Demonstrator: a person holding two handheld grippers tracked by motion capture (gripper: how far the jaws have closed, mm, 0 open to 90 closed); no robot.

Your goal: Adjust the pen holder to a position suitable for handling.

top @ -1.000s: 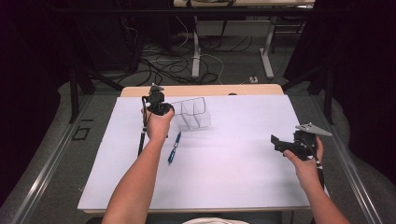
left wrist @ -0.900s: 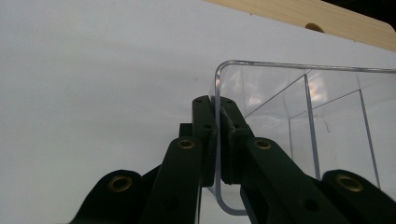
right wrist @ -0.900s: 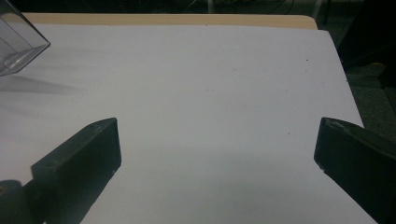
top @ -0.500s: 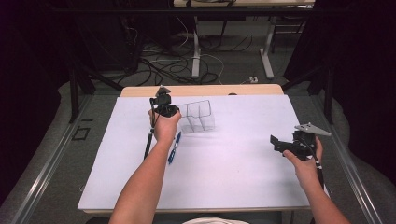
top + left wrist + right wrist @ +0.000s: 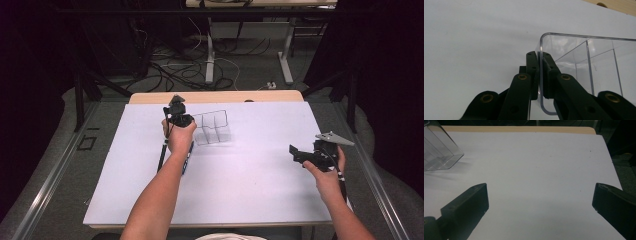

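Over on the left side of the white worktop (image 5: pixel 250 190), the left claw (image 5: pixel 176 111) has its two jaws pinched tight on the near wall of a clear plastic organizer (image 5: pixel 212 127), one jaw inside the rim and one outside, as the left gripper view shows plainly at the left claw's (image 5: pixel 540 75) grip on the clear plastic organizer (image 5: pixel 584 62). The box sits toward the far middle of the worktop, just beside that hand, and from the right gripper view it looks tilted, one edge raised off the surface, with its inner dividers showing through the walls. So the grasp seems made and the box partly lifted; where it is meant to end up I cannot tell, and setting it down is left to do. Beneath the left forearm lie a blue pen (image 5: pixel 187 159) and a dark pen (image 5: pixel 161 156), near the box and likely candidates for its compartments. Further right the worktop is bare, nothing blocking a move. At the far right, the right claw (image 5: pixel 296 152) hangs over the worktop with its jaws spread wide, holding nothing.
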